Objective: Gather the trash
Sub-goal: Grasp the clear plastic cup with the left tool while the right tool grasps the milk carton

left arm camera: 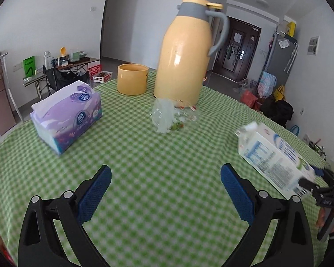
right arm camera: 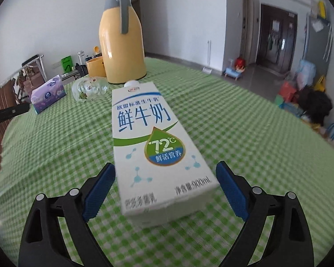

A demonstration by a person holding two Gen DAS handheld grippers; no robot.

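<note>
The left tool (left arm camera: 165,191) is level and low, its two blue-padded fingers (left arm camera: 95,195) spread wide with nothing between them. The right tool (right arm camera: 165,187) is likewise spread wide, its left pad (right arm camera: 99,194) just beside the milk carton (right arm camera: 153,146) and its right pad apart from it. The right hand (left arm camera: 329,219) grips that tool's handle from below.

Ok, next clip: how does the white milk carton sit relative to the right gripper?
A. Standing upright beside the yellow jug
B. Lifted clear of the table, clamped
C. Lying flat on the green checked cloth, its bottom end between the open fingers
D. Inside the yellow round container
C: the white milk carton lies flat on the green checked cloth, its bottom end between the spread fingers of the right gripper, not clamped.
</note>
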